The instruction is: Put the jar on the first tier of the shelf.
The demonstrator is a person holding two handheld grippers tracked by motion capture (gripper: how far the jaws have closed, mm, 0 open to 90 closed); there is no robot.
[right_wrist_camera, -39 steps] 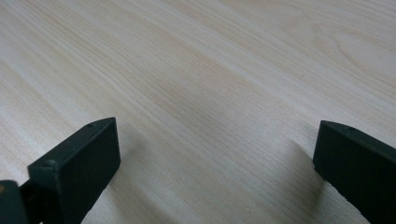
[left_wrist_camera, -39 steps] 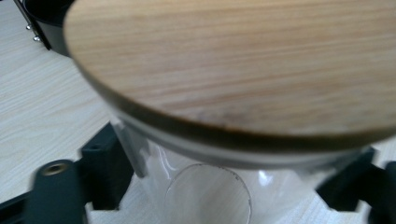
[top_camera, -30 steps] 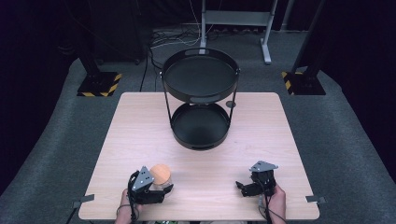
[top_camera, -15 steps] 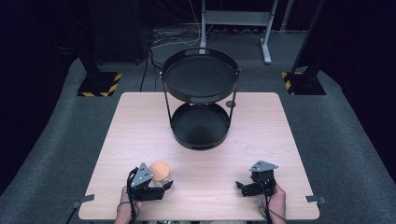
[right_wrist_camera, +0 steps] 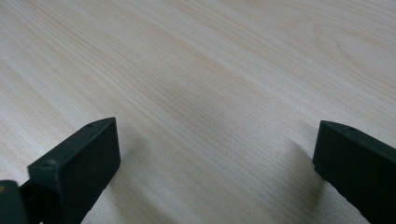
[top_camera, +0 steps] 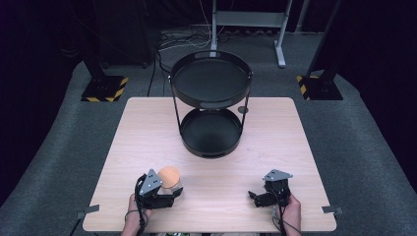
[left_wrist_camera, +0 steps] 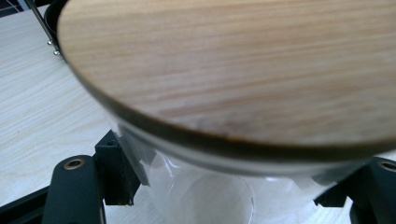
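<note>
the left gripper [top_camera: 173, 192] pinches the glass jar [left_wrist_camera: 205, 196] below its wooden lid [left_wrist_camera: 233, 70].

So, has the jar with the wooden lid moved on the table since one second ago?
Barely, if at all. In the high view the jar, held in the left tongs, sits about as far from the black two-level stand as before.

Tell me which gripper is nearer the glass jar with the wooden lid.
Left. The left gripper is clamped on the glass jar under its wooden lid; the right gripper rests open on the table, well off to the side.
</note>
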